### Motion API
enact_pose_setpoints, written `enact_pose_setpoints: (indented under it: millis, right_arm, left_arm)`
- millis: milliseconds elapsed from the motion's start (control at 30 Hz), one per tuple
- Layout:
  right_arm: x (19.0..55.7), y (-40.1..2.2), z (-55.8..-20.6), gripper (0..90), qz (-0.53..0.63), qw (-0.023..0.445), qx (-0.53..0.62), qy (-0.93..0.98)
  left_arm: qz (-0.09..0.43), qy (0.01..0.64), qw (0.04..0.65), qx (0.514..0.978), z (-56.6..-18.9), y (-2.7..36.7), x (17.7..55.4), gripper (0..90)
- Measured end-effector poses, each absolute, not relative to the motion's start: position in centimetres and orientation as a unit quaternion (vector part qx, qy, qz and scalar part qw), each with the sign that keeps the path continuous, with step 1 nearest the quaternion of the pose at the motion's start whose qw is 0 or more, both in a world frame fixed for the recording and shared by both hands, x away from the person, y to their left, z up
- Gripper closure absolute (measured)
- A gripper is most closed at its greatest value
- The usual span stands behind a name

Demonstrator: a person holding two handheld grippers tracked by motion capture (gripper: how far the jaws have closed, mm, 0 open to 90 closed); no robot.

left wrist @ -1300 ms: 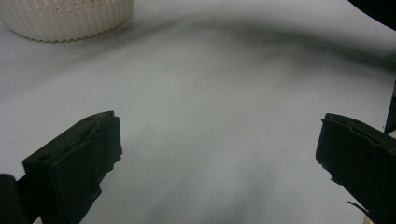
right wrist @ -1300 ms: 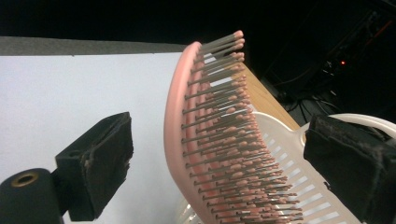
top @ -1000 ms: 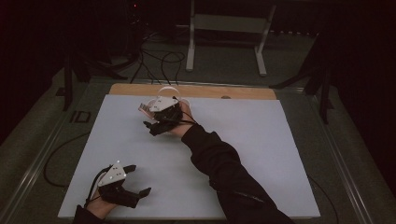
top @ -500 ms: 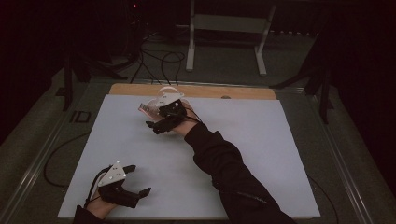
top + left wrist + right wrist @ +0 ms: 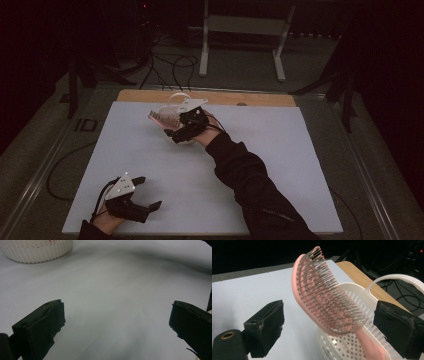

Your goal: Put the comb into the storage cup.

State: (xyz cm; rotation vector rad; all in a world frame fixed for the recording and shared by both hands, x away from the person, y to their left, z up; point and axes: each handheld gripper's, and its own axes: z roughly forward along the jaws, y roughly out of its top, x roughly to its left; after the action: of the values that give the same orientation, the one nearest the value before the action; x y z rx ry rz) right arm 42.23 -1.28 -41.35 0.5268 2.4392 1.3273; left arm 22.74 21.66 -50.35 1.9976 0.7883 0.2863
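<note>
Pink hairbrush (image 5: 322, 297) propped in white basket (image 5: 359, 322), no readable label; right gripper (image 5: 329, 327) fingers apart, left gripper (image 5: 116, 325) fingers spread.

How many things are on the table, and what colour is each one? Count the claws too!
Pink hairbrush: 1
White plastic basket: 1
Black claws, left claw and right claw: 2
Total: 4
</note>
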Motion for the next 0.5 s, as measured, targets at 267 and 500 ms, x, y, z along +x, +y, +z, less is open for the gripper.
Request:
enact_pose_setpoints:
  millis: [267,500]
  right_arm:
    - [42.1,-3.4,-41.3,9.4,0.467,0.149,0.198,0.849]
    - [41.9,-5.1,-41.4,9.4,0.467,0.144,0.206,0.848]
  left_arm:
    - [0.117,0.321,0.466,0.816,-50.4,21.6,22.7,0.1]
    - [0.116,0.323,0.466,0.815,-50.4,21.5,22.7,0.1]
